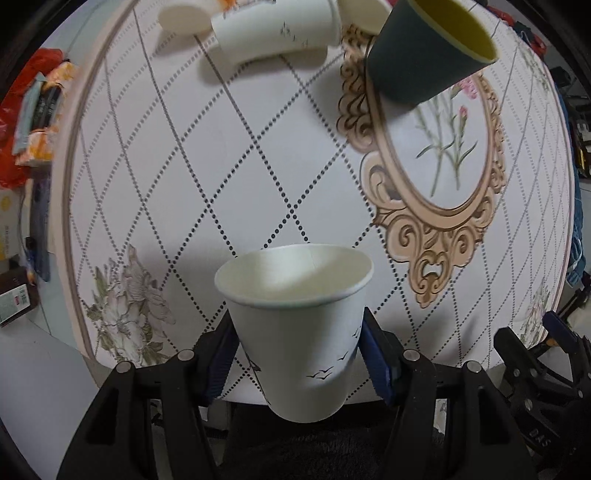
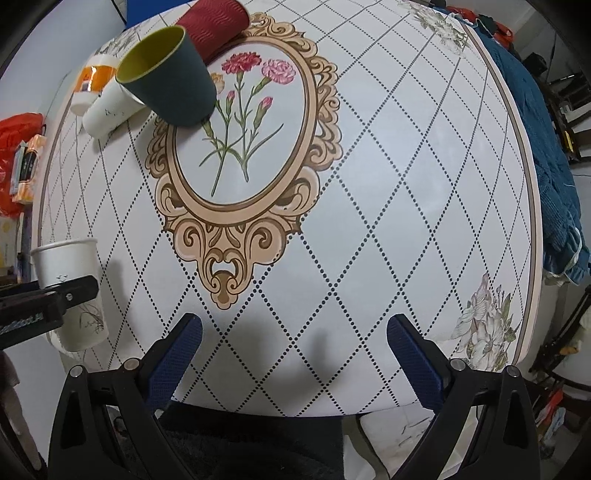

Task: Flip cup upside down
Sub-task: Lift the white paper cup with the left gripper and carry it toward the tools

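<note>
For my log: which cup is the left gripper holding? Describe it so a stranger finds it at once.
Start at the table's oval flower frame, then come to the near edge. The paper cup sits upright, mouth up, between the left gripper's blue pads. Unlike the green cup, it is white with small black birds.

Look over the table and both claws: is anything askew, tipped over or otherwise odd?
Yes. At the far edge of the table, a white paper cup lies on its side, and the red ribbed cup seems tipped too. The dark green cup stands upright. The held paper cup in the left claw looks undamaged.
</note>
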A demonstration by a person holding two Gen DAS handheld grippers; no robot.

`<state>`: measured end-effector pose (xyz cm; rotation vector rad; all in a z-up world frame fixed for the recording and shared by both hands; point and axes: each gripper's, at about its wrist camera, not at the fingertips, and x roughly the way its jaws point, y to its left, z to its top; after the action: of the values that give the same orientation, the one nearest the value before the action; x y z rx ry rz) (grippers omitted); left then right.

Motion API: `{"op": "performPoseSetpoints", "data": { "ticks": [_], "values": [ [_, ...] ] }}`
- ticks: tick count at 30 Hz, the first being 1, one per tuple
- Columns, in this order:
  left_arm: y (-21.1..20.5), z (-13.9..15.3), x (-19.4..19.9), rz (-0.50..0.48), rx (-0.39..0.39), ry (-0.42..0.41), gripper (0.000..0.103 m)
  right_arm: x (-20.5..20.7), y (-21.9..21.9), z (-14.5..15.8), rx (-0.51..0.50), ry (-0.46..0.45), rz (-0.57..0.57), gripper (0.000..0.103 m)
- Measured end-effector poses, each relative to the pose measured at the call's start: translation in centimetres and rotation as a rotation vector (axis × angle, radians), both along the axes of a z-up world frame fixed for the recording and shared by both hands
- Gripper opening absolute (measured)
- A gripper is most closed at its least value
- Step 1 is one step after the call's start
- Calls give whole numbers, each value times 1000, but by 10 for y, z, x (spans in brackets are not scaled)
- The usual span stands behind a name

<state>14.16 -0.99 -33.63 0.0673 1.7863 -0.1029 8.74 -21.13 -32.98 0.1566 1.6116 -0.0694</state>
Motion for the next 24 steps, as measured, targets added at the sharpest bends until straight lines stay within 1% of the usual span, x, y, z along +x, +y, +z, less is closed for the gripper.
{"op": "performPoseSetpoints", "data": {
  "ticks": [8, 15, 21, 23, 24],
  "values": [
    [-11, -24, 0, -46, 6, 20, 60, -5, -3, -13, -28, 32, -22, 102],
    [-21, -37, -6, -90, 27, 23, 62, -7, -9, -14, -46, 39, -35, 102],
    [-6, -46, -13, -85, 35, 23, 63, -6, -9, -12, -51, 37, -44, 102],
    [-8, -49, -11, -80, 21, 34, 63, -6, -9, -13, -50, 38, -45, 102],
    [-7, -52, -12, -77, 19, 41, 65, -6, -9, -13, -50, 39, -43, 102]
  ]
}}
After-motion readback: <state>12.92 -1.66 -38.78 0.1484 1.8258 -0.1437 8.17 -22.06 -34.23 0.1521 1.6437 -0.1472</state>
